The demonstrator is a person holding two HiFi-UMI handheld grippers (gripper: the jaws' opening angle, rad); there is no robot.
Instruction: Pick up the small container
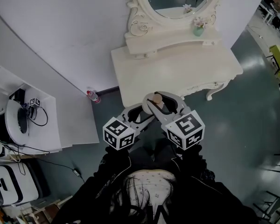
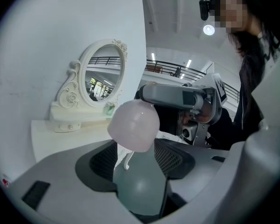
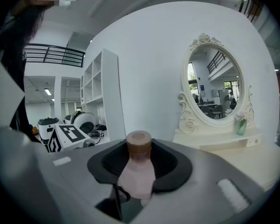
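My right tongs (image 1: 161, 102) pinch the small pink container (image 3: 139, 169) by its body, brown cap up, held in the air short of the white bench (image 1: 186, 71). My left tongs (image 1: 136, 117) clamp a grey-green bottle (image 2: 139, 185) with a pink domed top. I judge the pickup done, with only carrying or placing left.

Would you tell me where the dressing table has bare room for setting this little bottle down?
The whole tabletop in front of the mirror shelf is bare, edge to edge. Only that shelf's right end is taken, by a small vase.
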